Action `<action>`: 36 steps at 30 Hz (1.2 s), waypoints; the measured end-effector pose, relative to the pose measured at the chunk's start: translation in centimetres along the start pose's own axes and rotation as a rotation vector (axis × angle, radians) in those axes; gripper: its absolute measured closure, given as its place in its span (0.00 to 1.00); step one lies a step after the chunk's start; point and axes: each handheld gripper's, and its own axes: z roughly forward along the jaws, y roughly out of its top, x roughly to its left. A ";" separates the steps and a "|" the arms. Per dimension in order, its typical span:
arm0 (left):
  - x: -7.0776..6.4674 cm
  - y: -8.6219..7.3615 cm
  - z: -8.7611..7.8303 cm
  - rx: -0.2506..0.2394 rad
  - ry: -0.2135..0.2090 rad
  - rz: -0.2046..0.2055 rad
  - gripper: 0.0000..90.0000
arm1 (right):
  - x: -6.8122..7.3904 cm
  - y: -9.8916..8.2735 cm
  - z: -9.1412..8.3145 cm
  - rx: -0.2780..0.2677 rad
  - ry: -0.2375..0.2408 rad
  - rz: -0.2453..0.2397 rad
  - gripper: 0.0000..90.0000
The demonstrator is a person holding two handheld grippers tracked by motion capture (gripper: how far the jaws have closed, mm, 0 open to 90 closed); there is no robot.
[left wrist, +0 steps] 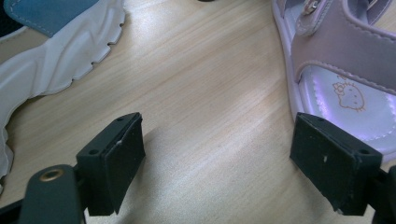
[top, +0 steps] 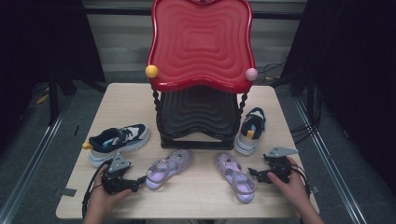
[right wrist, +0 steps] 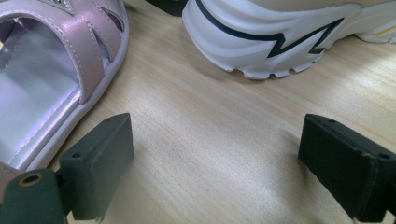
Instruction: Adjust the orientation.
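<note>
Two lilac sandals lie on the wooden table (top: 196, 196): the left sandal (top: 168, 168) and the right sandal (top: 236, 176). A navy-and-white sneaker (top: 119, 141) lies at the left, its mate (top: 251, 129) stands at the right of the rack. My left gripper (top: 139, 181) is open beside the left sandal's heel (left wrist: 345, 88), bare wood between its jaws (left wrist: 217, 170). My right gripper (top: 252, 173) is open by the right sandal (right wrist: 51, 84), nothing between its jaws (right wrist: 215, 172). The sneaker's white sole (right wrist: 280, 42) lies ahead of it.
A two-tier shoe rack stands at the table's back middle, with a red wavy top shelf (top: 201, 44) and a black lower shelf (top: 198, 114). Yellow (top: 152, 71) and pink (top: 251, 73) knobs sit on its corners. Cables (top: 303, 133) run on the floor at right.
</note>
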 end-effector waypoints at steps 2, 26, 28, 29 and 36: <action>0.0 0.0 0.0 -0.002 -0.002 -0.006 0.19 | 0.0 0.0 0.0 0.000 0.000 0.000 0.11; -0.8 1.3 -1.7 0.040 0.001 -0.073 0.25 | -0.1 0.1 0.2 -0.004 0.010 -0.010 0.11; -0.9 1.4 -1.9 0.033 0.006 -0.084 0.26 | -0.1 0.1 0.1 -0.003 0.005 -0.015 0.11; -1.0 1.5 -2.2 0.037 0.000 -0.094 0.26 | -0.1 0.1 0.1 -0.004 0.005 -0.014 0.11; -0.6 1.7 -3.0 0.069 -0.009 -0.112 0.26 | -0.1 0.1 0.1 -0.005 0.007 -0.015 0.11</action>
